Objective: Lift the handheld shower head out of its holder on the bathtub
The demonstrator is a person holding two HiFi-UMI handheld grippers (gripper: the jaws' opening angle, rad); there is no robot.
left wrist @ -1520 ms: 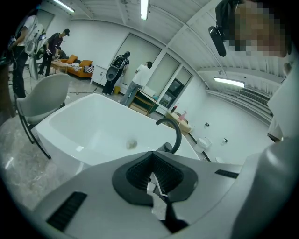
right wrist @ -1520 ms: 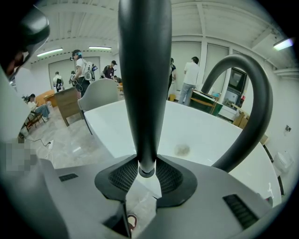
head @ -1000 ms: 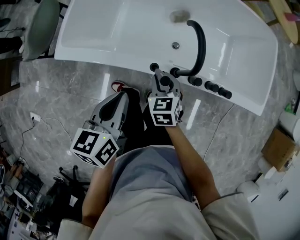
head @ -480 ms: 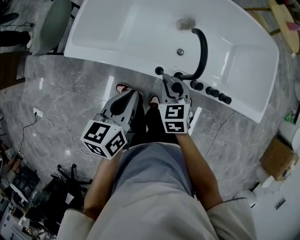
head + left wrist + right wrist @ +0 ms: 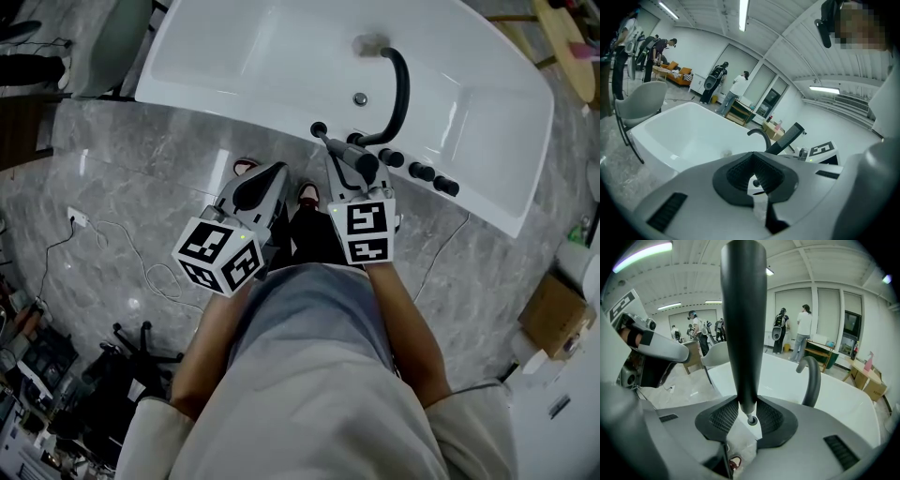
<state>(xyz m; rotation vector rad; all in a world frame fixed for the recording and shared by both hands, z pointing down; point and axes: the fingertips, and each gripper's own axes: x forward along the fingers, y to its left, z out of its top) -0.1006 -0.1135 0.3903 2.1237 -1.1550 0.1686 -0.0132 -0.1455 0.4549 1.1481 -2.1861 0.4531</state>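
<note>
**Marble floor, white tub: shower head looks clear of its holder**

Grey marble floor [image 5: 141, 178], white bathtub [image 5: 234, 56] across the top of the head view, black spout [image 5: 403, 84] and a row of knobs [image 5: 427, 175] on the near rim.

- Right gripper [image 5: 747, 417]: jaws partly closed, pads clamped on the lower stem of the black shower head [image 5: 743, 319]. Wand stands upright out of the jaws.
- Wand's metal bottom fitting shows just below the pads over the white rim, seated in nothing. So I judge the lift done.
- Can't make out a hose or the holder itself.
- Left gripper [image 5: 754, 176]: jaws slightly apart, holding nothing, held back over the floor near the tub.

Left to do: at most a bit more clearance.
</note>
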